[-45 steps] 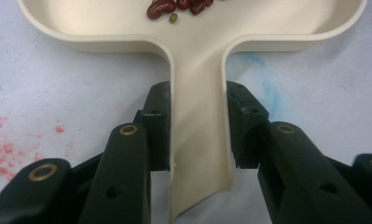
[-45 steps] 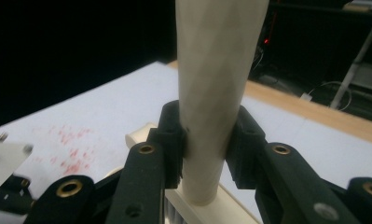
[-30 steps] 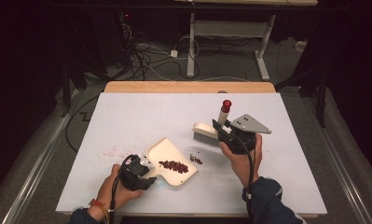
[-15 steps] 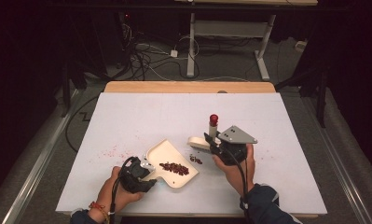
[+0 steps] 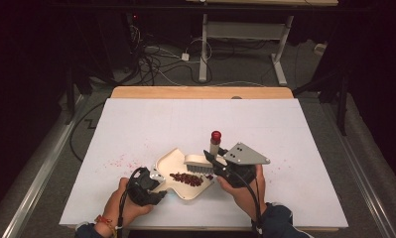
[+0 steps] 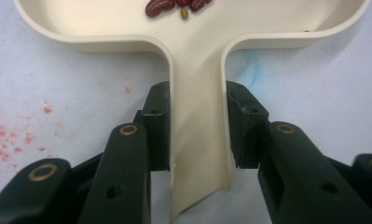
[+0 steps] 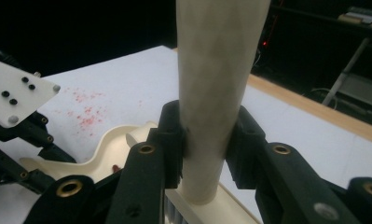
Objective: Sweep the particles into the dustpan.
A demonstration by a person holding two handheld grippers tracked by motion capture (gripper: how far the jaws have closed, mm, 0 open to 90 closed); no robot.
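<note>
On the near half of the white tabletop (image 5: pixel 295 148), slightly left of centre, lies a cream dustpan (image 5: pixel 171 161) with a small heap of dark red beans (image 5: pixel 186 178) in its tray. The left gripper (image 6: pixel 196 126) has its jaws clamped on the two sides of the dustpan's straight handle (image 6: pixel 196 93), which runs between them toward the camera in the left gripper view; a few beans and one small greenish one lie just inside the tray's rear wall. At the pan's open right edge a cream hand brush (image 5: pixel 200 161) stands with its bristles down beside the beans and its handle, tipped with a red cap (image 5: pixel 216 135), rising away from the person. The right gripper (image 7: pixel 204 135) has its jaws pressed against both sides of that round handle, with the grey three-cornered plate (image 5: pixel 246 154) on top of it. Faint red specks (image 5: pixel 117 161) stain the tabletop left of the pan. A wooden strip (image 5: pixel 200 92) borders the far edge, and beyond it cables (image 5: pixel 156 59) trail across the dark floor.
</note>
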